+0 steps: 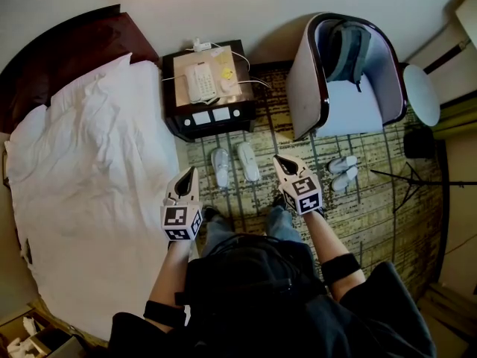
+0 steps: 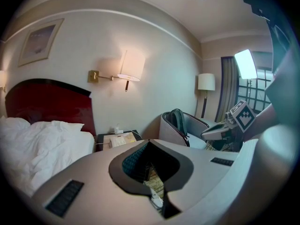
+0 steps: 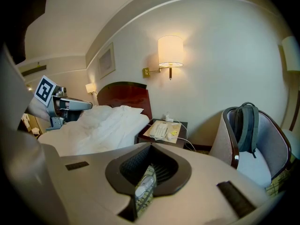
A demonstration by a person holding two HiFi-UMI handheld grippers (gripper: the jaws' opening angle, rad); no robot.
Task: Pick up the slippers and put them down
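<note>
slippers [image 1: 248, 161] pale, soft, oblong, side by side on patterned carpet [image 1: 373, 215]

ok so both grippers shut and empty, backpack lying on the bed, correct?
No. The backpack sits in the armchair, not on the bed; the head view shows it. The left gripper and right gripper are shut and empty, as you said.

head view: overhead, steeply down. gripper views: low, near-level, toward wall [image 3: 220, 78]. all share nightstand [image 1: 173, 88], armchair [image 1: 302, 80].
</note>
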